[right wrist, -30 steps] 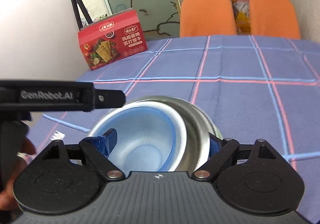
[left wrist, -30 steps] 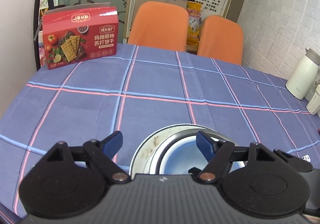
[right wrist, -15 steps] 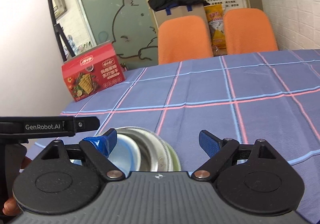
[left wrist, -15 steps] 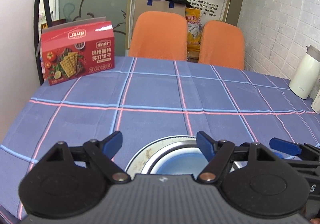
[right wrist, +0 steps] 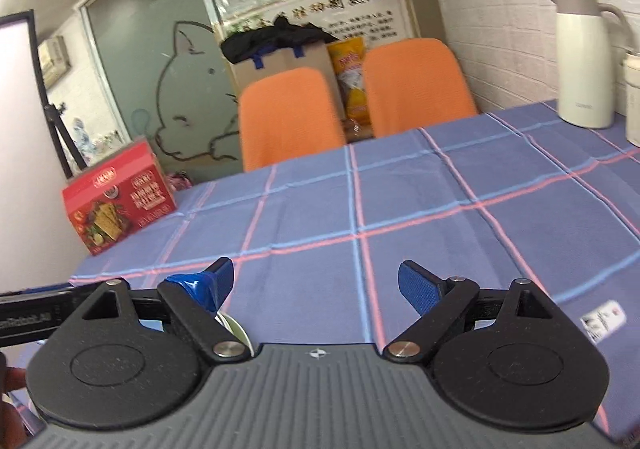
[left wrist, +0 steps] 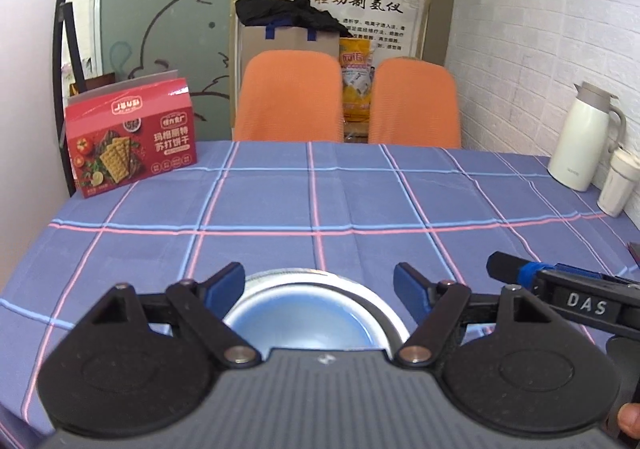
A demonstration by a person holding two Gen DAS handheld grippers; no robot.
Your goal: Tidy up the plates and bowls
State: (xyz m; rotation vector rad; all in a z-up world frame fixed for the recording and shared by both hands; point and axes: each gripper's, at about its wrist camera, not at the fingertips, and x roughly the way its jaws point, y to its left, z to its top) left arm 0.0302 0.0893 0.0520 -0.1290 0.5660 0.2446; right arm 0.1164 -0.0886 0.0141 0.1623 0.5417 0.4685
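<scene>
A stack of a steel bowl with a blue inside (left wrist: pixel 308 313) on a plate sits on the blue checked tablecloth (left wrist: pixel 320 205), partly hidden under my left gripper. My left gripper (left wrist: pixel 319 289) is open and empty, its jaws wide on either side of the bowl's far rim and above it. My right gripper (right wrist: pixel 316 283) is open and empty above bare cloth; only a sliver of the plate rim (right wrist: pixel 236 329) shows at its lower left. The right gripper's finger (left wrist: pixel 508 269) reaches in at the right of the left wrist view.
A red cracker box (left wrist: pixel 130 139) stands at the far left of the table. A white thermos jug (left wrist: pixel 582 137) and a white cup (left wrist: pixel 616 185) stand at the far right by the brick wall. Two orange chairs (left wrist: pixel 290 97) stand behind the table.
My right gripper has let go of the bowl, opened, and pulled up and to the right, away from the stack. My left gripper has drawn back and risen a little.
</scene>
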